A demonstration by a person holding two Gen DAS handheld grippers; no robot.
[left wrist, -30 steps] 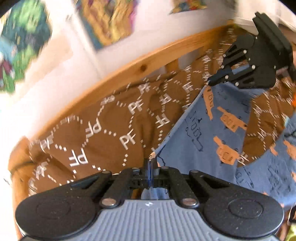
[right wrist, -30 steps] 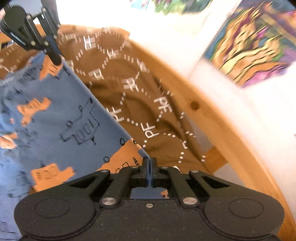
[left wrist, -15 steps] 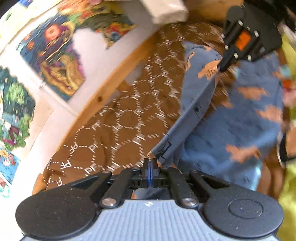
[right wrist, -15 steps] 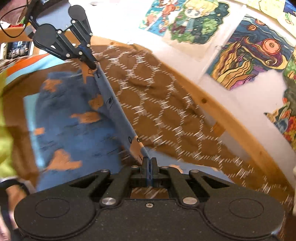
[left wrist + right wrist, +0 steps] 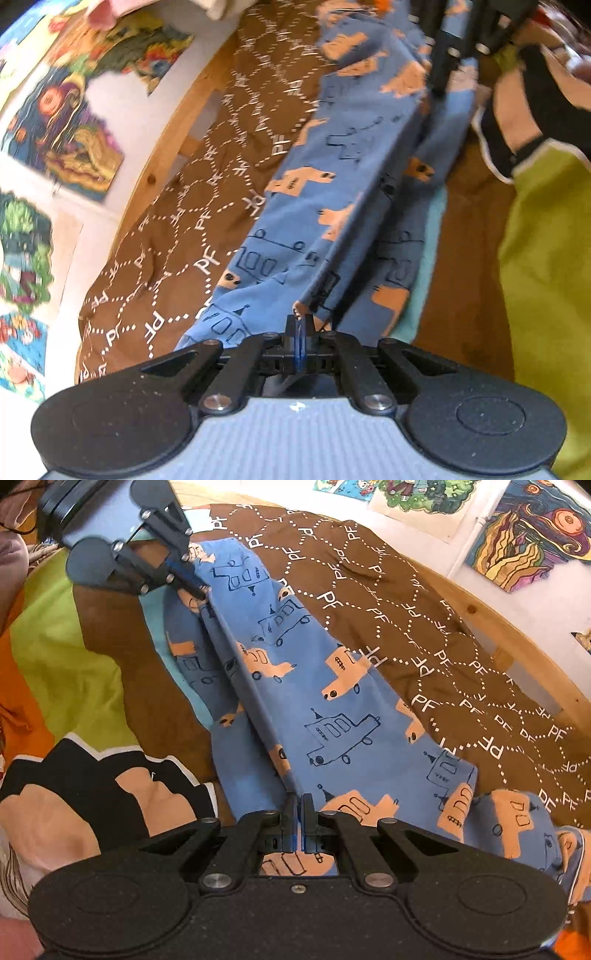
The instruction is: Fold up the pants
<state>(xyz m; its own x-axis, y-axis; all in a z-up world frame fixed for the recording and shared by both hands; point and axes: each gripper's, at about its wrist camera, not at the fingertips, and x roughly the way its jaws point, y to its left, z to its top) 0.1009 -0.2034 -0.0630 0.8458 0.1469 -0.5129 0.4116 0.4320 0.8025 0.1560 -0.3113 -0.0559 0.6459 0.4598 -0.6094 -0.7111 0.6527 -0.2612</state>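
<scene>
The blue pants with orange and dark car prints lie along the bed, one layer folded over the other. My right gripper is shut on the pants' edge at one end. My left gripper is shut on the edge at the other end; it also shows in the right wrist view. The edge runs taut between them, low over the lower layer. In the left wrist view the pants stretch away to the right gripper at the top.
A brown duvet with white "PF" print covers the bed. A wooden bed rail and a wall with posters run along the far side. A green, orange and black printed cover lies on the near side.
Both grippers have swung the held pants edge down and across from over the brown duvet toward the near side, laying one layer of the pants over the other.
</scene>
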